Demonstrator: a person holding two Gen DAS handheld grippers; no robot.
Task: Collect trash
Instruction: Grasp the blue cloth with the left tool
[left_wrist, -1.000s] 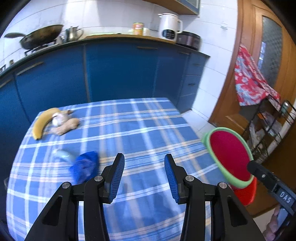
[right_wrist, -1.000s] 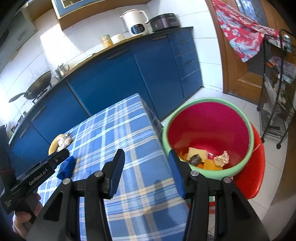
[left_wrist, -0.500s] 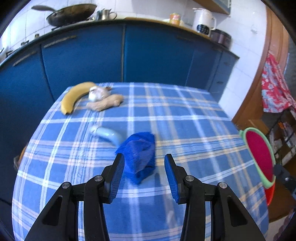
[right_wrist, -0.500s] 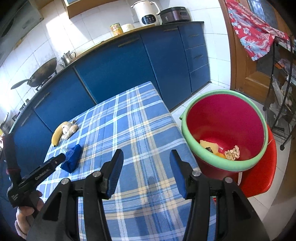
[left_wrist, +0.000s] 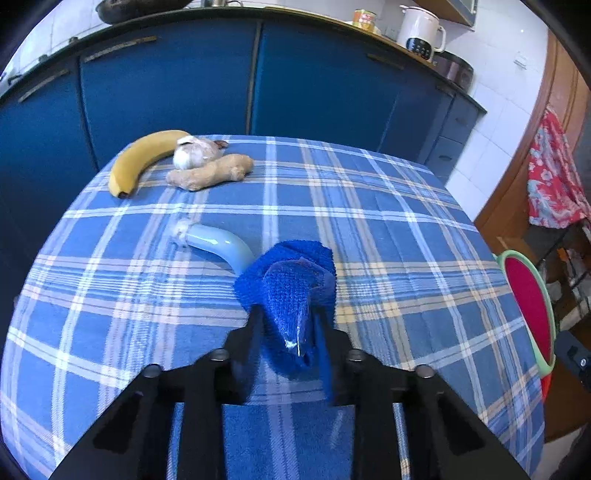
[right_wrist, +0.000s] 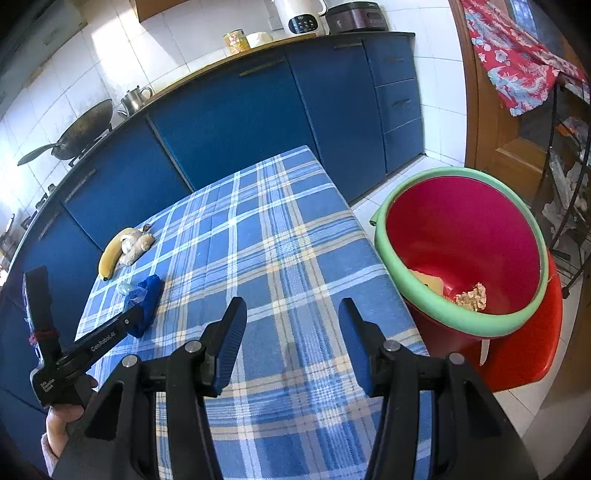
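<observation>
Left gripper (left_wrist: 286, 325): jaws closing on the crumpled blue knitted cloth (left_wrist: 291, 284) between its fingers, evidently for binning. Right gripper (right_wrist: 291, 332): half open, empty; green-rimmed red plastic tub (right_wrist: 461, 251) to its right, likely awaiting trash.

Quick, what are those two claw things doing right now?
Left gripper: jaws closing on the blue cloth between them.
Right gripper: jaws open, holding nothing.

Bright daylight glaring off the white wall tiles (right_wrist: 122, 70); fisheye bending every edge; corners black; focus sharp.
</observation>
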